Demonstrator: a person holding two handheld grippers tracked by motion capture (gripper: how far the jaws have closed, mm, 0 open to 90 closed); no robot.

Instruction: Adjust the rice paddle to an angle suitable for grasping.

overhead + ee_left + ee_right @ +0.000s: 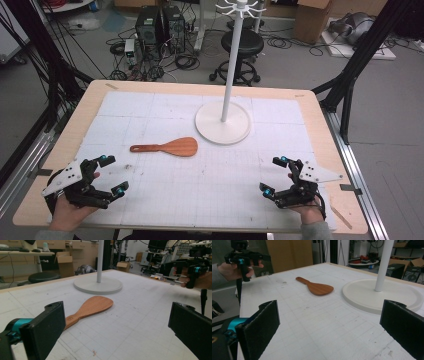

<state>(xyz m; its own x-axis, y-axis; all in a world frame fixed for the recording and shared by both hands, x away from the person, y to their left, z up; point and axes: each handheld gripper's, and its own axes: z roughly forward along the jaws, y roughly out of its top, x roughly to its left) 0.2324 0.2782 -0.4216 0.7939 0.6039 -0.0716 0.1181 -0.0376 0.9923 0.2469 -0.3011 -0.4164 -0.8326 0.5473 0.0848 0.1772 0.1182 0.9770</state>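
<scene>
A wooden spatula [167,147] lies flat on the white gridded mat, handle pointing left; it is also seen ahead of the left jaws [87,308] and farther off in the right gripper view [315,287]. A white stand has a round base [222,129] and a tall pole [231,60] with hooks on top. My left gripper [113,174] rests near the front left corner, open, nothing between its jaws. My right gripper [276,175] sits near the front right, open and empty as well. Both point toward the middle of the table.
The mat [200,170] covers a wooden table [90,100]. Beyond the far edge stand a black stool [242,45], computer cases [160,25] and cables on the floor. Black frame posts [360,55] flank the table.
</scene>
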